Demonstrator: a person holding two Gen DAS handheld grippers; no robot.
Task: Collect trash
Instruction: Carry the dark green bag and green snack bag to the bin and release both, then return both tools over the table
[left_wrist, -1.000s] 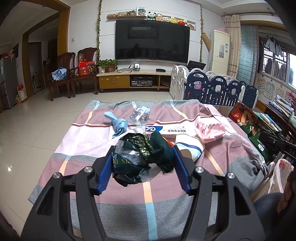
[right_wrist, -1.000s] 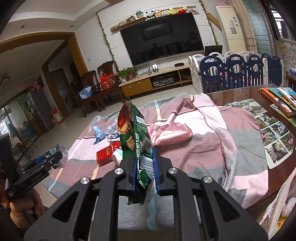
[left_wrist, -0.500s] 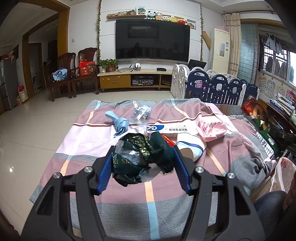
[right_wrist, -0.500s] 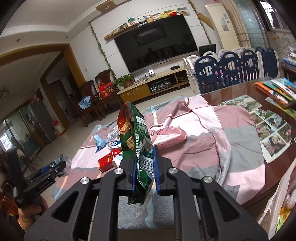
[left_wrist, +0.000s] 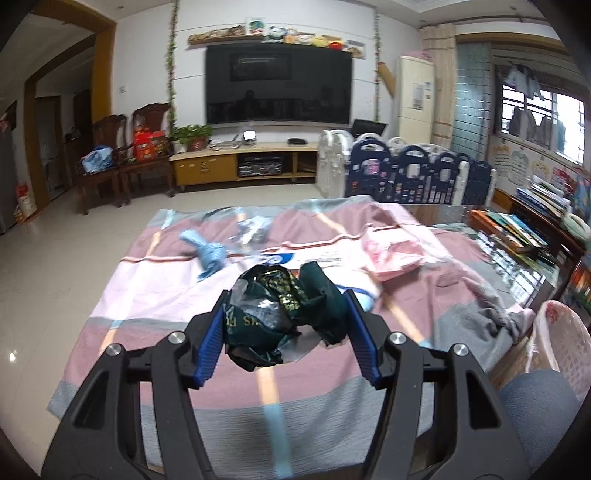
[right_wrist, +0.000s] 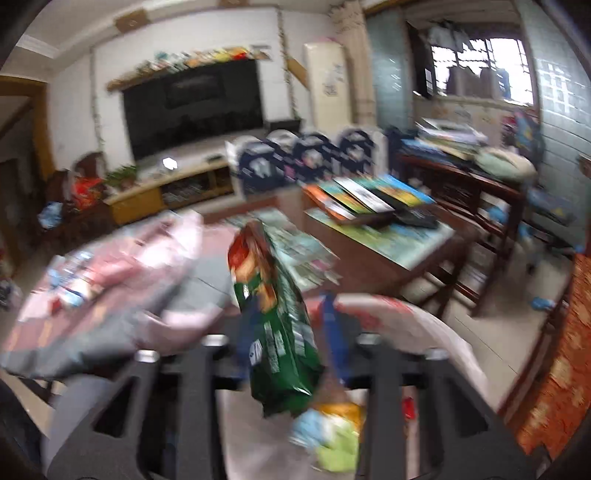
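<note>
Crumpling dark green bag (left_wrist: 284, 314), gold print, clear film, pinched by left tongs (left_wrist: 284, 332)

right view motion-blurred, white basket (left_wrist: 557, 347) cut off

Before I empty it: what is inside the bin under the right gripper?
The bin holds blurred trash: something light blue, orange and yellow-green. The green snack bag between the right gripper's just-opened jaws covers the rest.

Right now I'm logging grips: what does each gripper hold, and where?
Left gripper: crumpled dark green bag, squeezed at its sides. Right gripper: jaws just opened, green snack packet loose between.
</note>
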